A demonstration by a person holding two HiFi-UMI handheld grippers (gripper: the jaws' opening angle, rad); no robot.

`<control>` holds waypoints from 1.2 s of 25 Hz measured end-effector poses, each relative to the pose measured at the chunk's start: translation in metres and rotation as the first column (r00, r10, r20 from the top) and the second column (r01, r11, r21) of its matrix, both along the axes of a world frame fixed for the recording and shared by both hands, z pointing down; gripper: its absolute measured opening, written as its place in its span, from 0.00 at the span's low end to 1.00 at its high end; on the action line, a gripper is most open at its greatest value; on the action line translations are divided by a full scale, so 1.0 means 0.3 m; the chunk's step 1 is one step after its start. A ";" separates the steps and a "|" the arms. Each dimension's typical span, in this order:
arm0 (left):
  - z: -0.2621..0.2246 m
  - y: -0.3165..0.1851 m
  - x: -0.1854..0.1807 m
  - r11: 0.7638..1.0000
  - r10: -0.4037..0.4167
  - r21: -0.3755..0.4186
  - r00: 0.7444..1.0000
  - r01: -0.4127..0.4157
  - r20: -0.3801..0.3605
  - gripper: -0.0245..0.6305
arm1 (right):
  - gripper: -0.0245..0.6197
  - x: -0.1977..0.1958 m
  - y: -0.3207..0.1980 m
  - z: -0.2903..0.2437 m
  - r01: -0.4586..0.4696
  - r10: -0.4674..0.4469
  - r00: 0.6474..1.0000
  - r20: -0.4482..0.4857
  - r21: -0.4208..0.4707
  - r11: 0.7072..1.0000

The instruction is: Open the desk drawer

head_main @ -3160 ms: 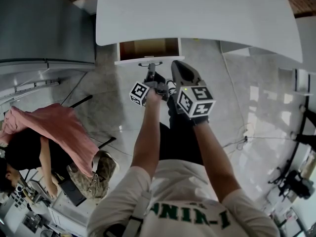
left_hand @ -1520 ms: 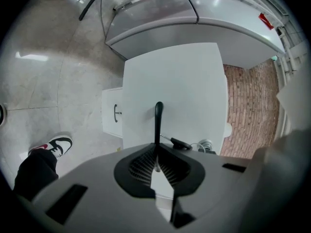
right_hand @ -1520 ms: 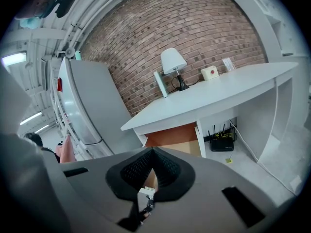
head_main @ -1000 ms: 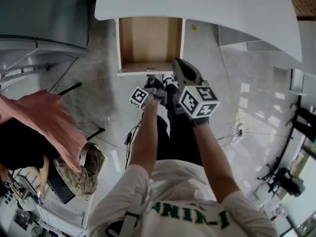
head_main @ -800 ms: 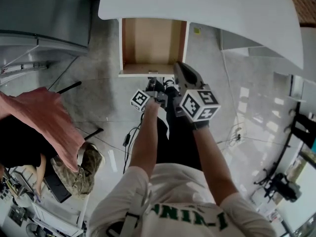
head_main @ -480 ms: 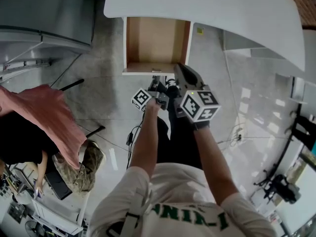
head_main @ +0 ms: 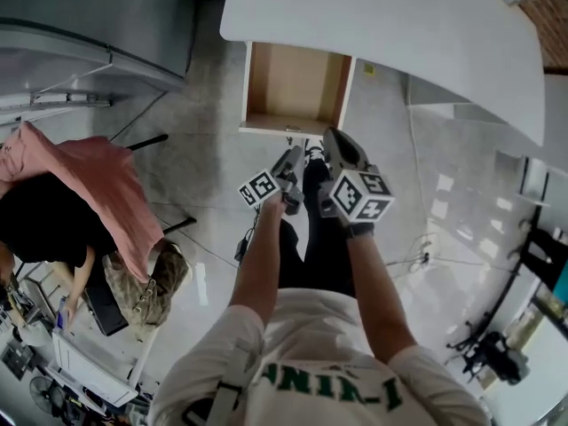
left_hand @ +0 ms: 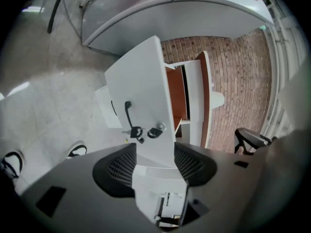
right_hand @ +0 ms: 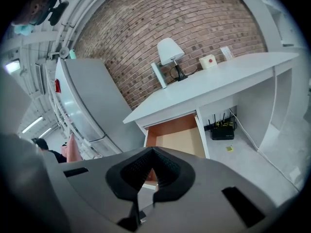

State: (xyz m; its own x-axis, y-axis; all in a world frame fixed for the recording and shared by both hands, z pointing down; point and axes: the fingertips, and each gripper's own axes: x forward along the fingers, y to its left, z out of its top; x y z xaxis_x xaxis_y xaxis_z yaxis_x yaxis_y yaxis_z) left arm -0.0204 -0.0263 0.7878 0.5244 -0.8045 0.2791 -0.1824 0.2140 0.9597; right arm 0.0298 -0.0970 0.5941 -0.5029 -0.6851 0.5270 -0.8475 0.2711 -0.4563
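The white desk point(head_main: 390, 25) has its drawer point(head_main: 297, 85) pulled far out, and the bare wooden inside shows. On the white drawer front point(left_hand: 146, 96) sit a dark handle point(left_hand: 127, 113) and a key in the lock point(left_hand: 156, 129). My left gripper point(head_main: 288, 162) hangs just short of that front. Its jaws are opening wide and the left gripper point(left_hand: 154, 148) holds nothing, with the handle a little beyond the tips. My right gripper point(head_main: 335, 145) hovers beside it, right of the handle. The right gripper point(right_hand: 153, 152) has its tips together with nothing in them.
A person in a pink top point(head_main: 98, 193) bends over at the left, near a grey cabinet point(head_main: 89, 25). A lamp point(right_hand: 170, 50) stands on the desk and a router point(right_hand: 223, 130) sits under it. My shoe point(left_hand: 77, 151) and cables point(head_main: 426, 247) are on the floor.
The drawer went from slightly open to far out. In the last half second my left gripper let go of the handle, opened, and drew back a little. The right gripper barely moved.
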 end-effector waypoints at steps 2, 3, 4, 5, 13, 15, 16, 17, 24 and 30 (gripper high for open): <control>-0.052 0.026 -0.031 0.999 0.050 -0.003 0.995 -0.050 0.088 0.38 | 0.04 -0.008 0.009 -0.034 -0.002 0.002 1.000 0.002 0.004 1.000; -0.081 0.033 -0.050 0.997 0.074 -0.003 0.987 -0.075 0.140 0.38 | 0.04 -0.012 0.007 -0.052 0.001 -0.001 1.000 0.000 0.011 1.000; -0.114 0.037 -0.071 0.995 0.094 -0.002 0.976 -0.096 0.196 0.38 | 0.04 -0.014 0.003 -0.071 0.003 -0.003 1.000 0.000 0.018 1.000; -0.152 0.040 -0.092 0.993 0.111 -0.001 0.962 -0.114 0.249 0.38 | 0.04 -0.013 0.001 -0.093 0.004 -0.004 1.000 0.001 0.027 1.000; -0.500 0.022 -0.281 0.962 0.175 0.058 0.767 -0.267 0.617 0.38 | 0.04 -0.047 0.017 -0.245 0.105 -0.097 0.993 -0.070 0.121 0.987; -0.602 -0.008 -0.300 0.949 0.156 0.093 0.708 -0.300 0.688 0.38 | 0.04 -0.032 0.008 -0.294 0.102 -0.092 0.993 -0.071 0.145 0.984; -0.658 -0.020 -0.300 0.943 0.140 0.114 0.681 -0.314 0.719 0.38 | 0.04 -0.019 0.008 -0.319 0.100 -0.089 0.993 -0.074 0.155 0.983; -0.717 -0.034 -0.300 0.936 0.117 0.138 0.656 -0.325 0.746 0.38 | 0.04 -0.006 0.006 -0.344 0.098 -0.086 0.993 -0.077 0.168 0.981; -1.120 -0.097 -0.344 0.872 -0.081 0.316 0.527 -0.375 0.846 0.31 | 0.04 0.037 -0.001 -0.572 0.093 -0.061 0.992 -0.108 0.324 0.941; -1.370 -0.094 -0.401 0.833 -0.240 0.419 0.446 -0.362 0.862 0.23 | 0.04 0.055 0.015 -0.739 0.069 -0.019 0.993 -0.119 0.423 0.904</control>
State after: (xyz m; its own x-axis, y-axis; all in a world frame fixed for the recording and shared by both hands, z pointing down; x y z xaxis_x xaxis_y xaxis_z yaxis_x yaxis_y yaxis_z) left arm -0.1408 -0.0544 0.3768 0.2969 -0.9349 0.1947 -0.9443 -0.2571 0.2052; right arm 0.0463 -0.0925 0.3723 -0.4937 -0.8348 0.2435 -0.8681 0.4568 -0.1941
